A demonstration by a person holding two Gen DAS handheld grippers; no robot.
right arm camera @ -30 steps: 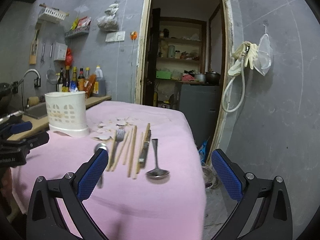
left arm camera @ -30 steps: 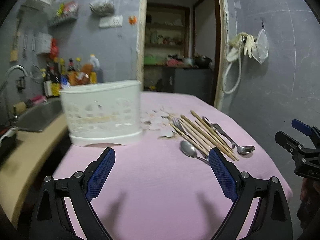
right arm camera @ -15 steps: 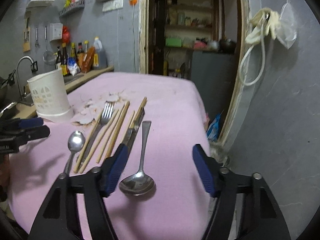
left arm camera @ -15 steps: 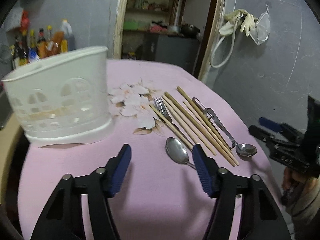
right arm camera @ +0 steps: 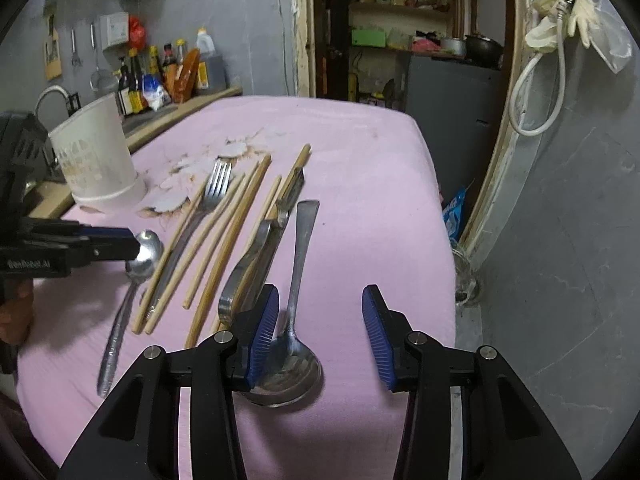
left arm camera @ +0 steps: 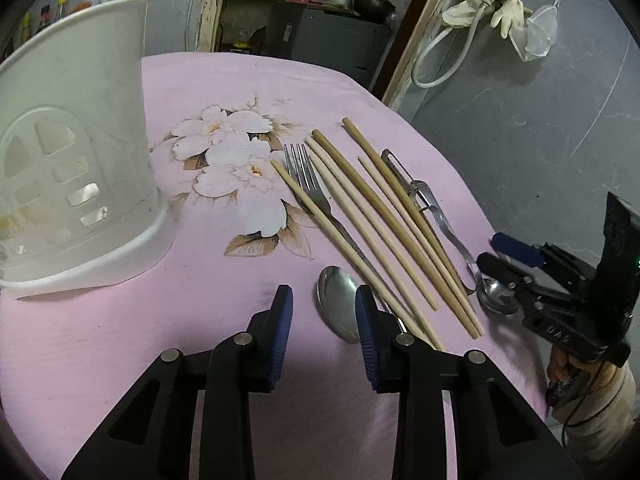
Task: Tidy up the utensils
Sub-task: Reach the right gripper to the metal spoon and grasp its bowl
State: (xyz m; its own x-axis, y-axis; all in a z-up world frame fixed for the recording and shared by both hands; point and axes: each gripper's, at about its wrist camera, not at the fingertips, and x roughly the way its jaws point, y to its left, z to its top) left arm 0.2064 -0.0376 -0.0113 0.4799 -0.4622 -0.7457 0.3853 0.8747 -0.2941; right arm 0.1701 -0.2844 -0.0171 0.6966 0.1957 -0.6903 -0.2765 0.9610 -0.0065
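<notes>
- While your two grippers hang low over the pink-clothed counter [left arm camera: 120, 344], the white utensil holder [left arm camera: 80, 160] stands upright at the far left, on the cloth beside the flower print [left arm camera: 236, 160].
- Your left gripper [left arm camera: 324, 328] is not gripping anything: its jaws are closing, with bare cloth and the edge of a spoon bowl between them; the pads press on nothing.
- Small spoon [left arm camera: 340, 308]: bowl just ahead of the left gripper's right finger, which hides its handle in the left wrist view. In the right wrist view the full spoon lies flat, handle toward you.
- Fork [left arm camera: 308, 176]: flat on the cloth, tines pointing away, a chopstick crossing over its handle.
- Chopsticks [left arm camera: 384, 216]: several wooden sticks, loosely side by side, running diagonally between fork and peeler.
- Peeler [left arm camera: 420, 196]: metal, lying against the rightmost chopsticks.
- Large spoon [right arm camera: 296, 344]: rightmost of the row, bowl nearest you, handle pointing away.
- Your right gripper [right arm camera: 316, 328] is also holding nothing: jaws closing, the large spoon's neck just inside the left pad, bowl below; whether that pad touches it you cannot tell. The right pad stands clear over cloth.
</notes>
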